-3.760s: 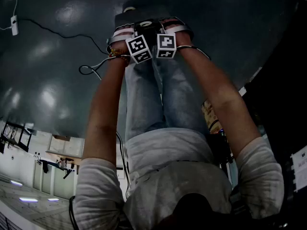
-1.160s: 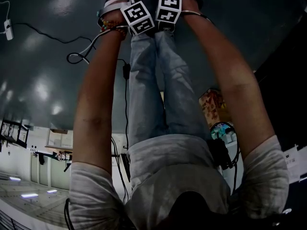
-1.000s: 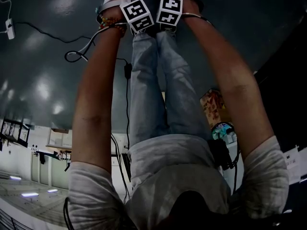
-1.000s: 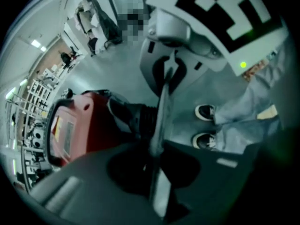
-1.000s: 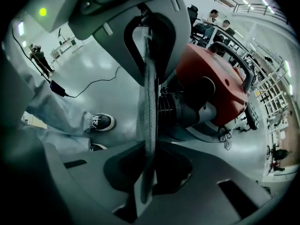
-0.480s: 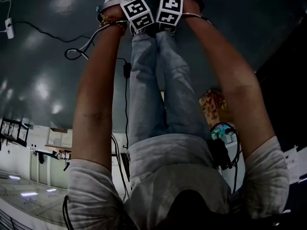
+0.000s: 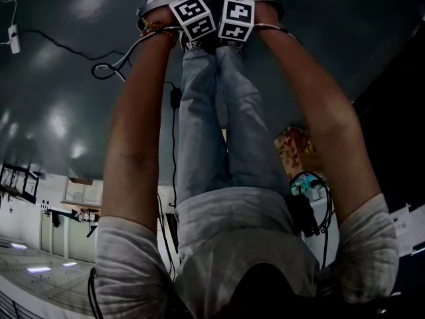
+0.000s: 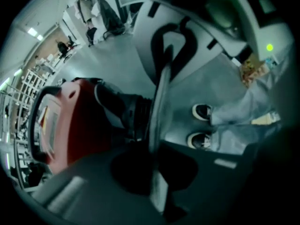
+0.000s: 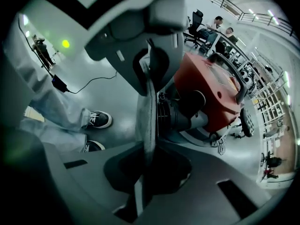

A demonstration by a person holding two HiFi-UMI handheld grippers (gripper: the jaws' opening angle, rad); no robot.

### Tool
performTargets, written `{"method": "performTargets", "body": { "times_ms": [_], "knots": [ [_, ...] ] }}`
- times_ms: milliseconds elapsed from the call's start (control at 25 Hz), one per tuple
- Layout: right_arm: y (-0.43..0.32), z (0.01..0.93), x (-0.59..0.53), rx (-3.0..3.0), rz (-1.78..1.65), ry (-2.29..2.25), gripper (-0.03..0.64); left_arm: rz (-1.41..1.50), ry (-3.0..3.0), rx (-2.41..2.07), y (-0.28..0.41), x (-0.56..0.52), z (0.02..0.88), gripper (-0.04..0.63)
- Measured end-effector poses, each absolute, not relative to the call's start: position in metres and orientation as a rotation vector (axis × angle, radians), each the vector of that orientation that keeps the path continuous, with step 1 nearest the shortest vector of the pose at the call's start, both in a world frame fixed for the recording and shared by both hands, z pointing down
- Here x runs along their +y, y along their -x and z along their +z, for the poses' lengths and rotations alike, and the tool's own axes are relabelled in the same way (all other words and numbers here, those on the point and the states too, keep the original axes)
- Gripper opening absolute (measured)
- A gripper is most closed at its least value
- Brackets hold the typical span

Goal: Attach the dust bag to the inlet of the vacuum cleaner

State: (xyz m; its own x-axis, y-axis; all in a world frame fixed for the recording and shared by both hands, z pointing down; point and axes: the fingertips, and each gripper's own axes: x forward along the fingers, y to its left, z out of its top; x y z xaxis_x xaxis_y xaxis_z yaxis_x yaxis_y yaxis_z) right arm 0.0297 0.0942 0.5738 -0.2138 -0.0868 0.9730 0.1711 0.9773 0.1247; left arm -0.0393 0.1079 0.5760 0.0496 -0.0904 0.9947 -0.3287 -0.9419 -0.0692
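A red vacuum cleaner (image 8: 70, 121) (image 9: 213, 86) lies on the grey floor, its black ribbed inlet (image 8: 133, 114) (image 9: 180, 111) pointing toward me. A thin grey dust bag (image 8: 161, 102) (image 9: 146, 109) stands edge-on right against that inlet; whether it is seated on it I cannot tell. My left gripper (image 8: 157, 142) is shut on the bag's edge, and my right gripper (image 9: 145, 142) is shut on it from the other side. In the head view only their marker cubes, left (image 7: 194, 17) and right (image 7: 237, 20), show side by side at the top; the jaws and the vacuum are out of frame.
The person's own shoes (image 8: 201, 110) (image 9: 98, 119) stand close beside the bag. A black cable (image 7: 109, 68) and a white power strip (image 7: 14, 37) lie on the floor at the left. People sit at desks (image 9: 213, 25) far behind the vacuum.
Since 3.8 s ago both hands have reached further out, toward the top of the head view. Over the last second they have barely moved, still side by side.
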Motion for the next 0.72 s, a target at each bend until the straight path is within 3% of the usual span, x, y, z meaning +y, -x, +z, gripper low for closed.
{"method": "performTargets", "body": {
  "times_ms": [720],
  "knots": [
    [-0.032, 0.573, 0.082, -1.777, -0.22, 0.018, 0.023, 2.057, -2.171, -0.484, 0.04, 0.089, 0.569, 0.014]
  ]
}}
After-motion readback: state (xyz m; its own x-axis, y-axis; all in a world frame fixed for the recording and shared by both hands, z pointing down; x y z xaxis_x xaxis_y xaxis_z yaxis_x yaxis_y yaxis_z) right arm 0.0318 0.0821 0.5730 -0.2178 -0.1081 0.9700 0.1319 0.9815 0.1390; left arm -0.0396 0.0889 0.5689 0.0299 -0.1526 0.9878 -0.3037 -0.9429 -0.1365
